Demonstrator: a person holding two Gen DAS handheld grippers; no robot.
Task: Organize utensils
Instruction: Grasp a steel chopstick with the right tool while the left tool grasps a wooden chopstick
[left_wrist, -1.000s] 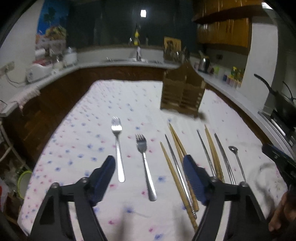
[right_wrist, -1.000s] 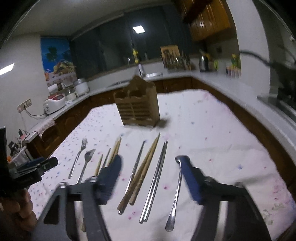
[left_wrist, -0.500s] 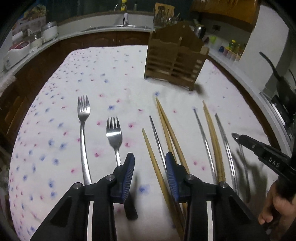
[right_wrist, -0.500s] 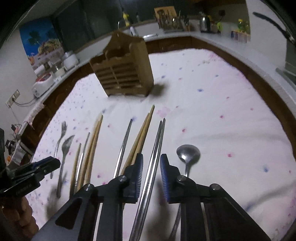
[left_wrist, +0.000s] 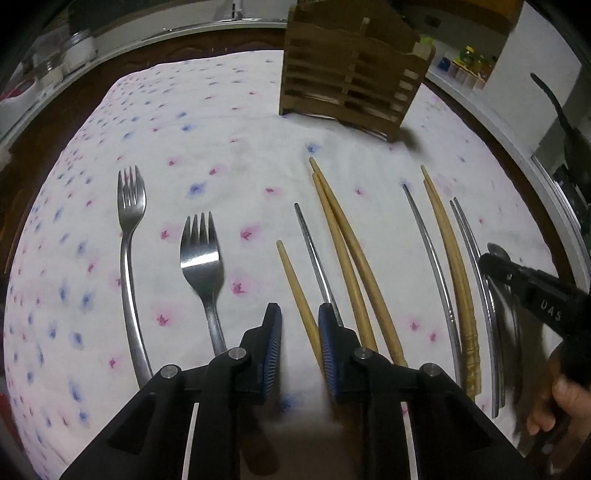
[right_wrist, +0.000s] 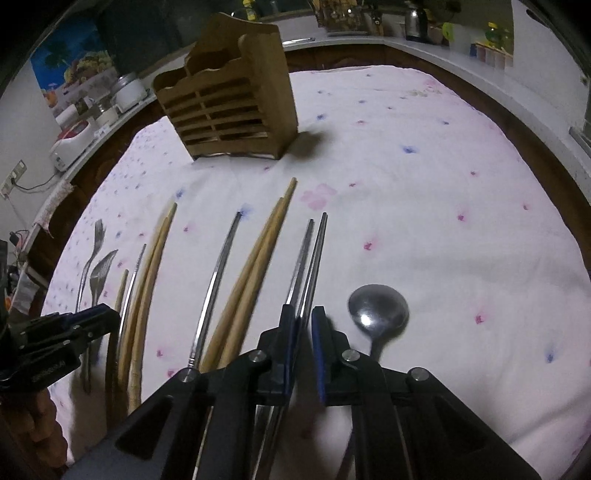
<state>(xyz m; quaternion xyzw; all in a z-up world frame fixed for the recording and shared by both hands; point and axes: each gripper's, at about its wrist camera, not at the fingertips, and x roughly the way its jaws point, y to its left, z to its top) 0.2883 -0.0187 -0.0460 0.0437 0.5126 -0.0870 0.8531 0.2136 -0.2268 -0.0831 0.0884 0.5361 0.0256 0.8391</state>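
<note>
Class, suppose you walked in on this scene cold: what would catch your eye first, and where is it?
First, the row of utensils laid side by side on the flowered cloth: two forks at the left, wooden and metal chopsticks in the middle, a spoon at the right. Behind them stands a slatted wooden holder. Near the camera, both grippers have been closing, the left gripper and right gripper.

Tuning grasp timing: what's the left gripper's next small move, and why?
Probably finish closing the left gripper on the lone wooden chopstick. Its jaws have just been closing, and the chopstick lies between them, but a gap shows beside it. Lifting now would likely leave it on the tablecloth.
</note>
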